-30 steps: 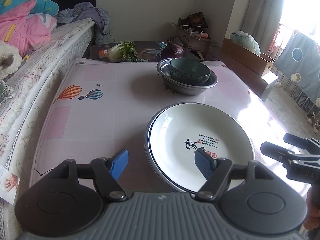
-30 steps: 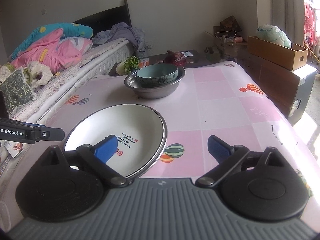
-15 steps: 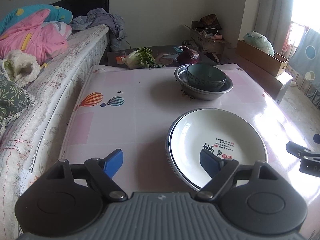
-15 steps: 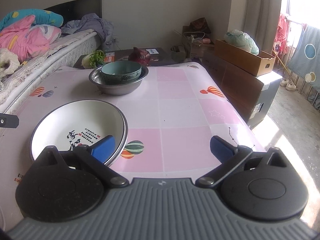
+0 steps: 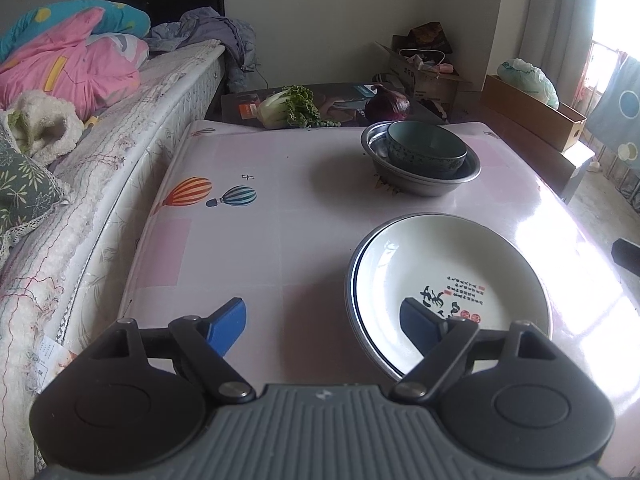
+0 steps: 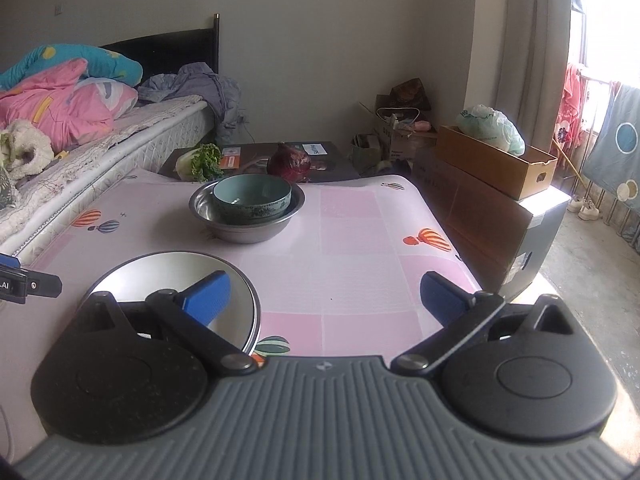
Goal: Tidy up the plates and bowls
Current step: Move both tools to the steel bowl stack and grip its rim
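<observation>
A white plate (image 5: 444,276) with red and black writing lies stacked in a metal plate on the pink table, near the front edge; it also shows in the right wrist view (image 6: 160,276). A teal bowl (image 5: 426,152) sits inside a steel basin (image 5: 424,184) farther back; the right wrist view shows the bowl (image 6: 252,198) in the basin (image 6: 246,228). My left gripper (image 5: 324,320) is open and empty, its right finger over the plate's near rim. My right gripper (image 6: 324,294) is open and empty, to the right of the plate.
A bed (image 5: 100,128) with bedding runs along the table's left side. A cabbage (image 5: 288,108) and a purple onion (image 5: 386,104) lie on a low stand behind the table. Cardboard boxes (image 6: 492,160) stand to the right.
Both grippers have drawn back and up from the plate, so the views take in more of the table. Both stay open. The dishes have not moved.
</observation>
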### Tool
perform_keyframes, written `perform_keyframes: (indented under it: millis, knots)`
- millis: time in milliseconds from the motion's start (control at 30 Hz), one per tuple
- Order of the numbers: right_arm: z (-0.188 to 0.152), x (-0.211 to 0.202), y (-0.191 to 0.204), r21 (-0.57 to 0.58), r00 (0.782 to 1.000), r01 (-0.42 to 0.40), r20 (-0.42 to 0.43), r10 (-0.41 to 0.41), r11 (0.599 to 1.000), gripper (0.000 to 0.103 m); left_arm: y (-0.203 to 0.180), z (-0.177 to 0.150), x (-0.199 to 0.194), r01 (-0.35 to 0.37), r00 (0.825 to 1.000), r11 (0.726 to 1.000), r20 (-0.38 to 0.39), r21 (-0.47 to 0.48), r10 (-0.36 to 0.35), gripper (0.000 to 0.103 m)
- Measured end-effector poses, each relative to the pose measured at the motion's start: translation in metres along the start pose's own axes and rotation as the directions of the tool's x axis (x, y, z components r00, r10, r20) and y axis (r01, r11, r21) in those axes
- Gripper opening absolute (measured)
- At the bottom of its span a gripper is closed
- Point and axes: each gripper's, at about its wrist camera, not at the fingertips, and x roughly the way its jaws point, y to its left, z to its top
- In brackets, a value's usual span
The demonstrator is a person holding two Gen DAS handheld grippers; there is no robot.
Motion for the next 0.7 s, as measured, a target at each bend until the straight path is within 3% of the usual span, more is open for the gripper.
perform_keyframes:
  millis: [367,500,700]
  knots:
    - [0.065,0.015,-0.050,0.193,0.981,-0.195,0.051,0.189,0.962,0.102,0.011,0.041,0.020,0.100,0.995,0.995,0.026,-0.029,-0.100,0.085]
    - [0.088,0.047,-0.068,0.277,0.962,-0.260,-0.011,0.273,0.925,0.102,0.013,0.062,0.035,0.147,0.989,0.988,0.011,-0.045,-0.147,0.085]
    - [0.104,0.107,-0.078,0.348,0.925,-0.289,-0.138,0.353,0.892,0.102,0.021,0.095,0.062,0.154,0.988,0.984,-0.007,-0.087,-0.155,0.085]
